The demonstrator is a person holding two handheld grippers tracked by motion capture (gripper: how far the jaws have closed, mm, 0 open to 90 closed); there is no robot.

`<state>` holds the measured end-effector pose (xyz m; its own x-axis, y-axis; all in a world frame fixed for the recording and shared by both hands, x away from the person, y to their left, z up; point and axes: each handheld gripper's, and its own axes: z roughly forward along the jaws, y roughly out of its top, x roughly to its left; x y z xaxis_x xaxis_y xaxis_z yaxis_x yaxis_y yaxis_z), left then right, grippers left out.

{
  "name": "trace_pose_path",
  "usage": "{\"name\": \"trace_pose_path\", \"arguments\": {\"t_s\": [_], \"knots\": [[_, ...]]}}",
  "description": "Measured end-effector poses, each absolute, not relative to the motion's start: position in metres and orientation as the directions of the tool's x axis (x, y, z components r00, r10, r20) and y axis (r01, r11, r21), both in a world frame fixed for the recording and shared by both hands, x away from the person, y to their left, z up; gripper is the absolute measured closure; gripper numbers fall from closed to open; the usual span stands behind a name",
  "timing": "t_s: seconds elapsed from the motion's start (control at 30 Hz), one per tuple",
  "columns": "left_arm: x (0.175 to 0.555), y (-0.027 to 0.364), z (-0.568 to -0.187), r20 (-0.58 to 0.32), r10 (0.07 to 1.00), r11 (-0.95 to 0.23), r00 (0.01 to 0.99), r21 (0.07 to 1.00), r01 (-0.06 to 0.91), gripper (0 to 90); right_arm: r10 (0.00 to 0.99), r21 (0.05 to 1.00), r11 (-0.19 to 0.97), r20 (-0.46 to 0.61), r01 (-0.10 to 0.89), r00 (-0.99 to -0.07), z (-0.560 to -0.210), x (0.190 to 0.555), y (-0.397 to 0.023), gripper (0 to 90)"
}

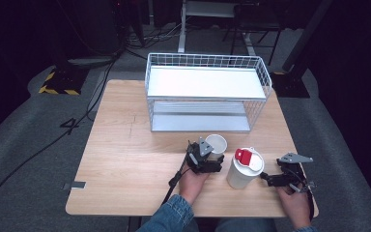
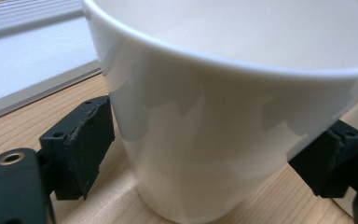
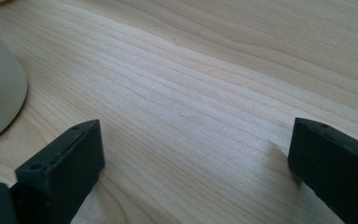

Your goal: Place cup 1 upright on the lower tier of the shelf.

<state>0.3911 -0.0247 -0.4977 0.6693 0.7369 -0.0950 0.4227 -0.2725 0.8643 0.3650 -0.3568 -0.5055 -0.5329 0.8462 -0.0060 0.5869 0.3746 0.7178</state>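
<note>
Sitting nearest on the bench, the left tool is grasping the white cup, both pads pressing its sides. Rightward, the lidded cup is standing beside the released right tool.

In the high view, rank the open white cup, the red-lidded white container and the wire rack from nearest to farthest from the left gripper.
1. Open white cup, between the left gripper jaws.
2. Red-lidded white container, to its right.
3. Wire rack, at the table's far side.
</note>
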Motion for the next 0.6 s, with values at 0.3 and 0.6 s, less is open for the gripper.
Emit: {"name": "trace_pose_path", "arguments": {"t_s": [0.3,0.6], "knots": [[0.3896,-0.0256,-0.4972,-0.067,0.732,-0.293,0.678,0.867,0.402,21.8,0.846,0.718,0.375,-0.006,0.587,-0.533,-0.5055,0.3650,-0.3568,3.9],[0.3873,-0.0266,-0.4954,-0.052,0.735,-0.298,0.676,0.870,0.392,22.3,0.846,0.718,0.375,-0.006,0.587,-0.533,-0.5055,0.3650,-0.3568,3.9]]}}
